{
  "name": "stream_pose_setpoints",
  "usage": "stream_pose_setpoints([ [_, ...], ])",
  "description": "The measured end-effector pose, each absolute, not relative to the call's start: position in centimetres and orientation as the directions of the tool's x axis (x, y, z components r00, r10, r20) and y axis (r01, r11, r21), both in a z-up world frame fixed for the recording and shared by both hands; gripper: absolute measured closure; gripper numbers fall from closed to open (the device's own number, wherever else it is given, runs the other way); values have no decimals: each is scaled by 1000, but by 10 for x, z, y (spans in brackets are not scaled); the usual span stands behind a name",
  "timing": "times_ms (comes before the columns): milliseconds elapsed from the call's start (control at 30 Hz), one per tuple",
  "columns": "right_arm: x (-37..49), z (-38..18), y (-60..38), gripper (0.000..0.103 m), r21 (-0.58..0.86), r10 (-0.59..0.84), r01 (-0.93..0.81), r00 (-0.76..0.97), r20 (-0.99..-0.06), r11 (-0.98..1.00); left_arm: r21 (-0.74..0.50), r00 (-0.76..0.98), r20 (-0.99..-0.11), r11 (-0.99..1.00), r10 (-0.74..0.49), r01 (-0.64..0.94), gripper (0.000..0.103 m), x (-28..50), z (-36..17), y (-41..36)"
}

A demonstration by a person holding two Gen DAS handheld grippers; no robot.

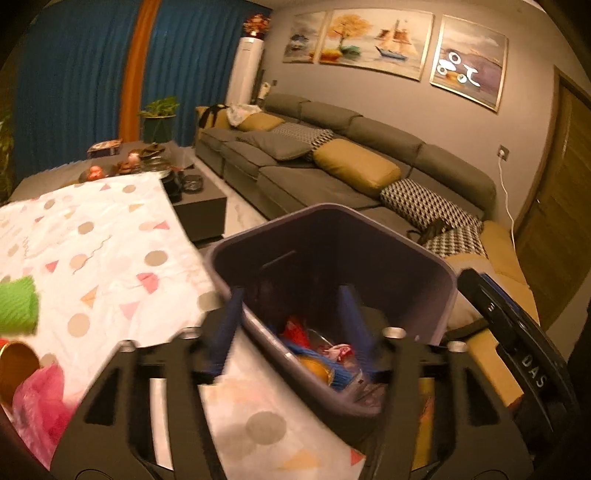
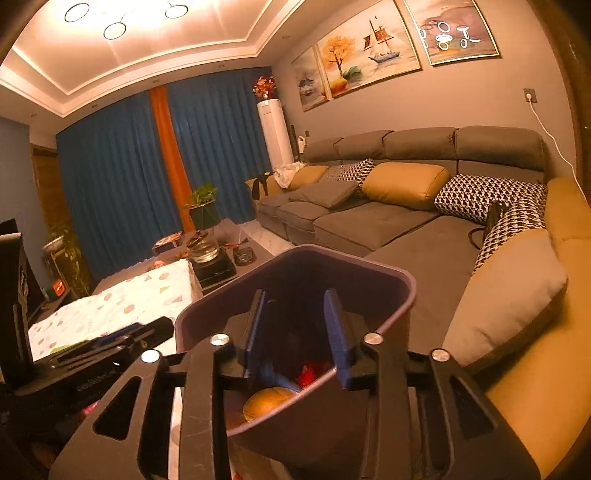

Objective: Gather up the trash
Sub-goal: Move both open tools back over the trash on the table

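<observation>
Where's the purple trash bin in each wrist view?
Left wrist: purple trash bin sits centre to lower right, beside the patterned tablecloth, with the left tongs over its near rim.
Right wrist: the bin is lower centre, with the right tongs above its opening.
Shared landmark: the sailboat painting above the grey sofa.

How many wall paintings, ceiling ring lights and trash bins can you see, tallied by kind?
Wall paintings: 3
Ceiling ring lights: 3
Trash bin: 1
Total: 7
</observation>
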State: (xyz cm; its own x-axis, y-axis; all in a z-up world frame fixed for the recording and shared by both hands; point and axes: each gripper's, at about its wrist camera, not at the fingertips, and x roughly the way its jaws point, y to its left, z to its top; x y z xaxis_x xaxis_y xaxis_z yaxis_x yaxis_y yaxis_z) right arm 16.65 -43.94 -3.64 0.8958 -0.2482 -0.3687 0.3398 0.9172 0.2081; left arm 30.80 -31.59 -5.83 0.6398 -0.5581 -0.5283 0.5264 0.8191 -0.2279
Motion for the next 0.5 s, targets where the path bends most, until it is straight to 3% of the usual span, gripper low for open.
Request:
stream_pose_setpoints([
  [133, 152, -34, -430, 48, 197, -262, 347, 897, -356, 917, -203, 679, -525, 850, -513, 486, 28, 295, -55, -300],
  [267, 137, -29, -422, 35, 198, -270, 348, 903, -334, 917, -180, 723, -508, 879, -467, 441, 23, 269, -51, -275],
  [500, 114, -18, -389, 33, 190, -227, 292, 925, -303, 937, -166, 804, -470, 931, -364, 325, 19, 223, -38, -218],
])
